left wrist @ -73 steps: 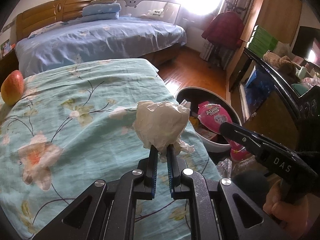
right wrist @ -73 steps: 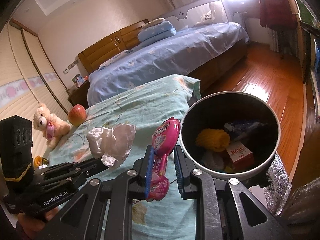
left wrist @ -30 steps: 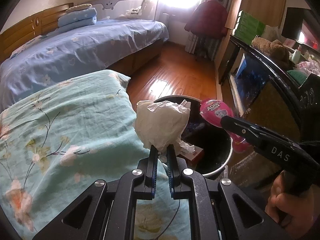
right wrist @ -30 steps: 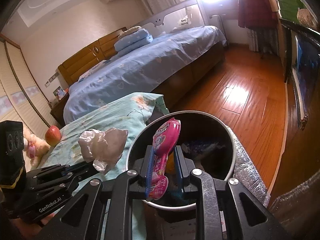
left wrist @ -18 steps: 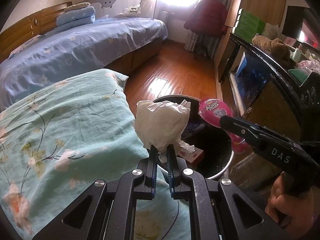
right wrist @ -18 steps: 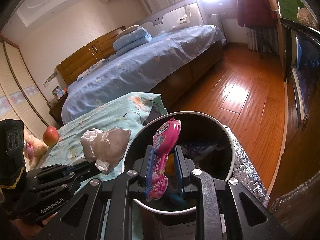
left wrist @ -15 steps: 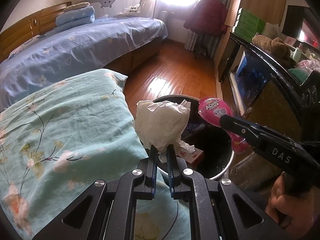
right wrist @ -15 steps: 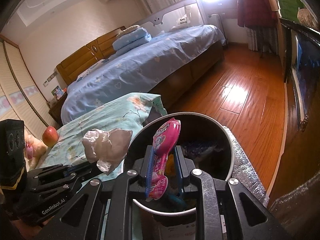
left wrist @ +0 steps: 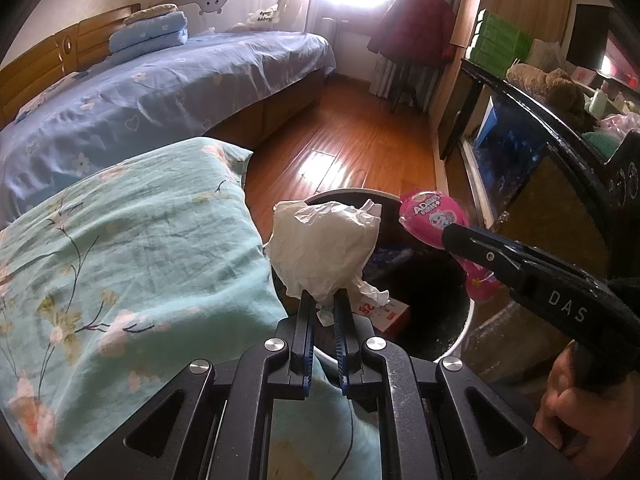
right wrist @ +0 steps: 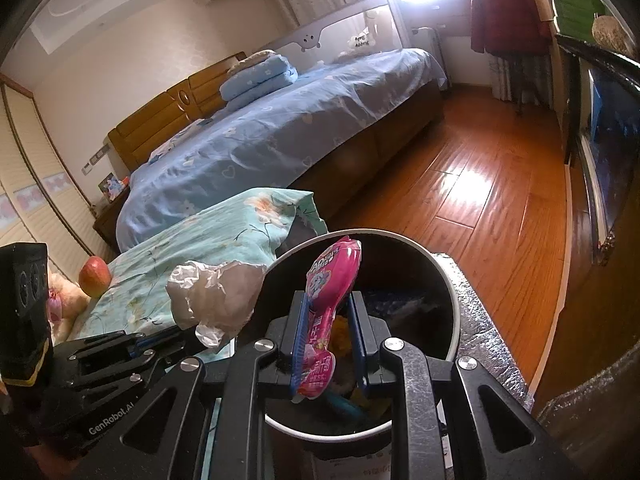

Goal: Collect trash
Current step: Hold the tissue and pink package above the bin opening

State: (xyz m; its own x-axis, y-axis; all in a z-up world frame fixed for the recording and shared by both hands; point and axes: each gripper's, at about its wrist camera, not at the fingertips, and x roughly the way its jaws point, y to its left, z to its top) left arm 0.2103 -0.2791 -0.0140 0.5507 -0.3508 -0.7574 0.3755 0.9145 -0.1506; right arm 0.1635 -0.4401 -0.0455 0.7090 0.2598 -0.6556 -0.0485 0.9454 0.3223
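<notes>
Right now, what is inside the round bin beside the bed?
Inside the bin lie a red-and-white box, something yellow and dark blue wrapping. The pink packet and gripper fingers cover the rest.

Hidden behind the crumpled tissue (left wrist: 324,252) in the left wrist view — the near-left rim of the trash bin (left wrist: 466,322) and part of its contents. Only partly seen there, a red-and-white box (left wrist: 382,312) inside the bin, its print too small to read. Masked by the right gripper's (right wrist: 328,312) fingers, the lower half of the pink wrapper (right wrist: 330,280); the bin's bottom lost in shadow. Cut off at the left wrist picture's right edge — a hand (left wrist: 576,400). Half concealed at the right wrist view's left edge, a plush toy (right wrist: 64,300). Window blown out to white.
</notes>
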